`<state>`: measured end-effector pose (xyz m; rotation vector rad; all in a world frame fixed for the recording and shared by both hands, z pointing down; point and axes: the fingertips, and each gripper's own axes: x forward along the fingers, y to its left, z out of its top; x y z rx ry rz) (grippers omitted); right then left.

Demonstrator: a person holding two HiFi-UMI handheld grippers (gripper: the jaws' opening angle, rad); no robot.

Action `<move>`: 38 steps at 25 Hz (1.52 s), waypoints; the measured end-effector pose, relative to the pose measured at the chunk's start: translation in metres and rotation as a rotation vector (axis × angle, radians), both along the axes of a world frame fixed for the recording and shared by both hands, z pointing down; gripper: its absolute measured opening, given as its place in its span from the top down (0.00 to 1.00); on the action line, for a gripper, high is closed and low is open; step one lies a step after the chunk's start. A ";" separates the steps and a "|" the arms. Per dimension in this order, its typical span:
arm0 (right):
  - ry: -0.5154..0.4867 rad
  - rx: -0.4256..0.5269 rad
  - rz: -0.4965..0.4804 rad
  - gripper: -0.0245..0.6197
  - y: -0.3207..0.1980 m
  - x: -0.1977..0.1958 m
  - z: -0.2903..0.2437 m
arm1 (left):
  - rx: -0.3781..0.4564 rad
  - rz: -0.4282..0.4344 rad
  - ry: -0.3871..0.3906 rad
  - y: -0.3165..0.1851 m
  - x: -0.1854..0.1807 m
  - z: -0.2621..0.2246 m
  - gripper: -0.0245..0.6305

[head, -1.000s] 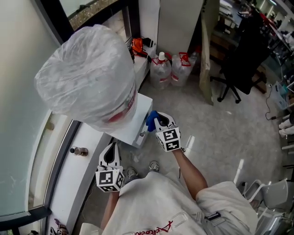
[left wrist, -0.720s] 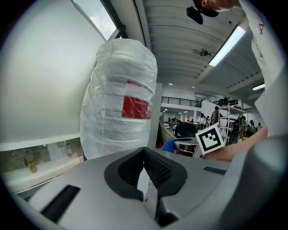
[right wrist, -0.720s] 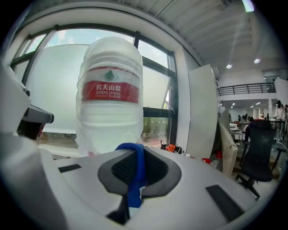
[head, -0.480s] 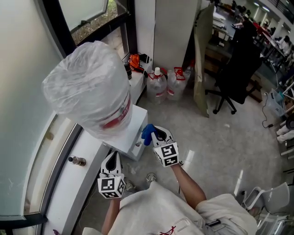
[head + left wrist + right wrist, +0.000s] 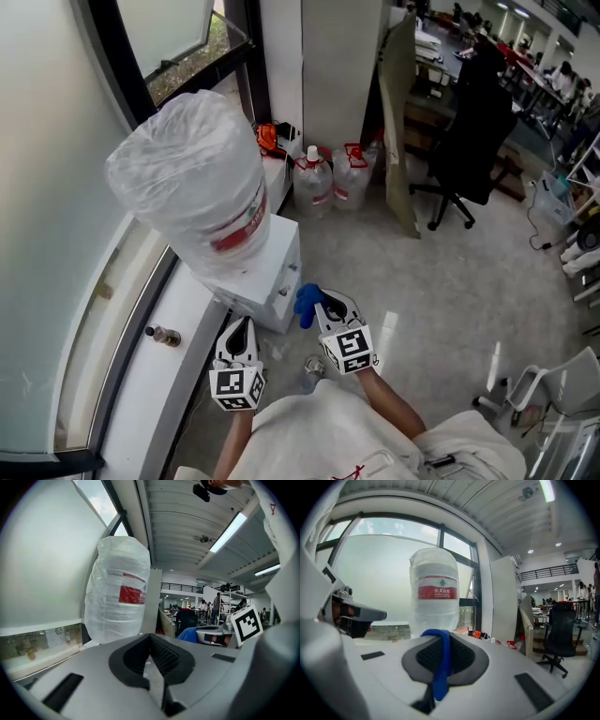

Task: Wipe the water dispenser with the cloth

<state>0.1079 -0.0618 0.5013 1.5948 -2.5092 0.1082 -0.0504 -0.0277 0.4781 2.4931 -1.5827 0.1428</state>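
Observation:
The white water dispenser [image 5: 278, 265] stands against the window ledge, carrying a big bottle [image 5: 192, 184] wrapped in clear plastic with a red label. My right gripper [image 5: 319, 304] is shut on a blue cloth [image 5: 306, 301], which hangs just off the dispenser's front lower corner. In the right gripper view the cloth [image 5: 441, 663] drapes over the closed jaws, with the bottle [image 5: 436, 597] ahead. My left gripper [image 5: 242, 325] is low beside the dispenser's near side, shut with nothing in it. The left gripper view shows the bottle [image 5: 120, 597] and the cloth [image 5: 189, 633].
Two plastic water jugs [image 5: 323, 180] stand on the floor behind the dispenser beside an orange item [image 5: 268, 138]. A leaning board [image 5: 397, 122] and a black office chair [image 5: 466, 131] are to the right. A small knob [image 5: 161, 335] sits on the white ledge.
Both grippers have dropped lower and back from the dispenser's top front edge. The right one still holds the cloth. The head view has shifted.

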 end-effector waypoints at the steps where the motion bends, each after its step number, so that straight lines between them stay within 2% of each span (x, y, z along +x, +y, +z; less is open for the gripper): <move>1: -0.004 0.005 0.002 0.93 0.016 -0.005 -0.004 | 0.002 0.006 0.001 0.010 -0.003 0.000 0.95; 9: -0.019 0.023 0.026 0.93 0.135 -0.042 -0.011 | -0.008 0.040 -0.004 0.104 -0.034 0.015 0.95; 19: -0.025 0.051 0.021 0.93 0.224 -0.071 -0.020 | 0.001 0.037 -0.001 0.192 -0.059 0.013 0.95; 28: -0.023 0.066 0.002 0.93 0.266 -0.077 -0.017 | 0.014 0.038 0.002 0.235 -0.055 0.018 0.95; 38: -0.024 0.076 0.012 0.93 0.276 -0.068 -0.022 | 0.030 0.035 0.002 0.244 -0.048 0.012 0.95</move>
